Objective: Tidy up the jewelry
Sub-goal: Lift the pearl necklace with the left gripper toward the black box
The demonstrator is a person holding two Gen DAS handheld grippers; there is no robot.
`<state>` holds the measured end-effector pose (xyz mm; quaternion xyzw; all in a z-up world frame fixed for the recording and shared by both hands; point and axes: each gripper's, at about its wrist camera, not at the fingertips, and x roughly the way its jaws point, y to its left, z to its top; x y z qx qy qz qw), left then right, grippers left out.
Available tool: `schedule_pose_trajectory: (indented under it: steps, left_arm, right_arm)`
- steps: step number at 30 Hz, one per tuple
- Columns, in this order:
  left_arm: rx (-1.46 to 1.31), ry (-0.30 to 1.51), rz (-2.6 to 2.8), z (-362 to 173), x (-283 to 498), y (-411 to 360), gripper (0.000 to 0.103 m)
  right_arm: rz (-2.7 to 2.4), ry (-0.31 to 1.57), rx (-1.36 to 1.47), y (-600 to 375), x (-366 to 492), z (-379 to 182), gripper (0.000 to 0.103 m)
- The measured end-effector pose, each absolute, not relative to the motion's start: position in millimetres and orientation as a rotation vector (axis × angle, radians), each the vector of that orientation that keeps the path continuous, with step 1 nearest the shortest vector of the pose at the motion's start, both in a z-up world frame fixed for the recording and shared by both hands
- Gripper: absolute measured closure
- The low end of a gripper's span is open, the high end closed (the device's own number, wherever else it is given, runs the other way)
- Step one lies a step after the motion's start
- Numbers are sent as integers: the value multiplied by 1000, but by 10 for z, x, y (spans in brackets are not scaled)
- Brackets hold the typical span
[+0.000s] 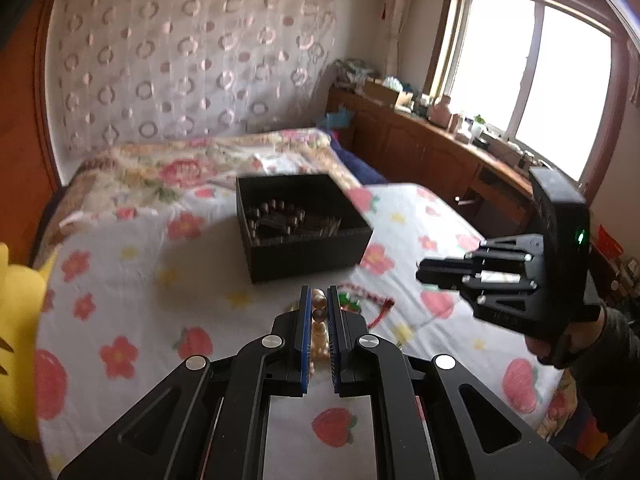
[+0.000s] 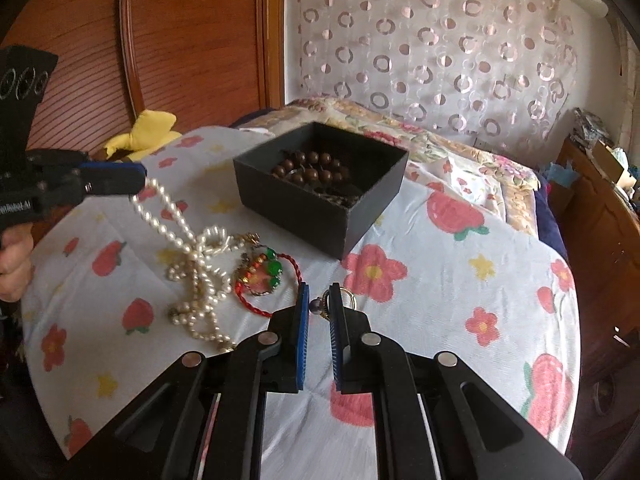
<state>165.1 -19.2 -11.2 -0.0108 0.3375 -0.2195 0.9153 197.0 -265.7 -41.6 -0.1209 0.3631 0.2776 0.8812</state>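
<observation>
Two grippers over a flowered bedspread (image 2: 440,280). Black box (image 2: 320,184), brown beads inside. Left gripper (image 2: 140,178) pinched on pearl necklace (image 2: 188,248): limp, slippery, trailing, best gripped mid-strand. Right gripper (image 2: 319,300) slightly parted, empty, above small ring (image 2: 347,300), hard and light.

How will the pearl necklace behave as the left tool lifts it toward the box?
Likely floppy: the pearl necklace sags from the left tool in loose loops. It may drag the red bracelet lying against it. Round beads could slip between the pads.
</observation>
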Motion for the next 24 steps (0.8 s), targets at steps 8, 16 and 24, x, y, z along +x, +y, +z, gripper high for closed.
schedule_pose_trajectory:
  steps: [8, 16, 24]
  left_arm:
    - [0, 596, -443, 340, 1644, -218, 97]
    - [27, 502, -437, 784, 1743, -272, 97]
    - [41, 400, -427, 1303, 1951, -319, 97]
  right_arm:
    - [582, 700, -252, -2667, 1887, -179, 92]
    - [582, 639, -253, -2637, 1898, 90, 92]
    - [584, 579, -263, -2594, 2026, 354, 92]
